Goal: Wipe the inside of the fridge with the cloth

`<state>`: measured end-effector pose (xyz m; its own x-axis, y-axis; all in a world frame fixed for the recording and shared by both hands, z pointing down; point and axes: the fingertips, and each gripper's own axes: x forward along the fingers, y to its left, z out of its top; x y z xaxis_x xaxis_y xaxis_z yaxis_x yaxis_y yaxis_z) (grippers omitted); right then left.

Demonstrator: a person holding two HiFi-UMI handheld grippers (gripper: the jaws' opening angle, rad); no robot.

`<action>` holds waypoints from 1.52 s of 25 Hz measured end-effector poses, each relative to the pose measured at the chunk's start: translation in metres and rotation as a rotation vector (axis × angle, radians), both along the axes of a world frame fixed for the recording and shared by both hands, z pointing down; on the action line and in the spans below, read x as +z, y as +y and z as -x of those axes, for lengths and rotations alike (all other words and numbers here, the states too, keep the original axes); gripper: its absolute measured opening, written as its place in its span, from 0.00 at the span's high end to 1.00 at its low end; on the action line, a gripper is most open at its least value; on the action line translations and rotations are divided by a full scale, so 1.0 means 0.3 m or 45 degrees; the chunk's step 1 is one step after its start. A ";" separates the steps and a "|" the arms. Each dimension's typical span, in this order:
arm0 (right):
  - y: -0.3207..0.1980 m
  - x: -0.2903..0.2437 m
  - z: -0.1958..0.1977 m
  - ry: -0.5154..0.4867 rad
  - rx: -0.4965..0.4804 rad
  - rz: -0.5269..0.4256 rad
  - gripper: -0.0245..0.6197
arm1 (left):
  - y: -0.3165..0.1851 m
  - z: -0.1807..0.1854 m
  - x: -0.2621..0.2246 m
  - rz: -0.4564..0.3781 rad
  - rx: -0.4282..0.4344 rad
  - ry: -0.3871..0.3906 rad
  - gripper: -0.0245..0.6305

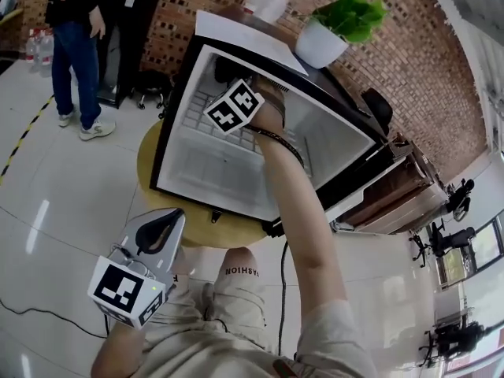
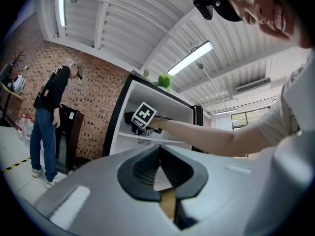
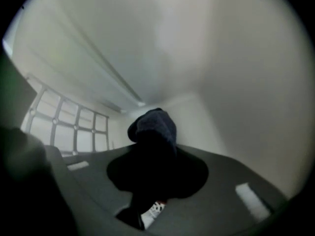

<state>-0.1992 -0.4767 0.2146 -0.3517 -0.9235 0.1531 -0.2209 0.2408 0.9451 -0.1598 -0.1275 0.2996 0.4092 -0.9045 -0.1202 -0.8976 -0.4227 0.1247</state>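
Observation:
A small black fridge (image 1: 175,109) with a white inside stands open on a round wooden table (image 1: 151,164). My right gripper (image 3: 155,149) reaches deep into it, near the back wall over the wire shelf (image 3: 64,127). It is shut on a dark navy cloth (image 3: 153,129) that bulges out past the jaws. In the head view only its marker cube (image 1: 233,106) and the forearm show. The left gripper view shows that cube and the dark cloth (image 2: 129,118) on the shelf. My left gripper (image 1: 161,227) hangs shut and empty below the table edge, outside the fridge (image 2: 118,127).
A potted green plant (image 1: 339,22) stands on top of the fridge. The fridge door (image 1: 394,199) hangs open at the right. A person (image 1: 75,38) stands at the back left beside a black cabinet (image 1: 130,30). A cable (image 1: 47,315) lies on the shiny floor.

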 end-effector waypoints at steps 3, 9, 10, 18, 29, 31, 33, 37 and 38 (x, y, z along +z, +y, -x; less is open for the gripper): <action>-0.004 -0.050 -0.154 -0.102 0.059 -0.032 0.84 | -0.001 -0.021 -0.002 -0.004 0.023 -0.002 0.96; -0.075 -0.097 -0.494 -0.062 0.374 -0.090 0.84 | 0.013 -0.057 -0.017 -0.017 0.054 0.004 0.96; -0.087 -0.084 -0.542 -0.045 0.429 -0.081 0.84 | 0.015 -0.063 -0.018 -0.018 0.058 -0.001 0.96; -0.014 -0.054 -0.617 -0.049 0.540 0.025 0.84 | 0.036 -0.082 -0.045 -0.041 0.057 -0.010 0.96; 0.123 0.051 0.095 0.013 -0.047 0.155 0.84 | 0.023 -0.050 -0.008 -0.010 0.032 -0.029 0.96; 0.080 0.096 0.121 0.036 -0.025 0.203 0.84 | 0.019 -0.039 -0.001 -0.001 0.025 -0.031 0.96; 0.034 0.119 0.095 0.046 0.028 0.223 0.84 | 0.013 -0.034 0.010 0.010 0.025 -0.031 0.96; -0.018 0.110 -0.062 0.027 0.106 0.221 0.84 | -0.002 -0.044 0.028 0.024 0.034 -0.032 0.96; -0.017 0.101 -0.104 -0.015 0.097 0.233 0.84 | -0.004 -0.049 0.032 0.025 0.038 -0.035 0.96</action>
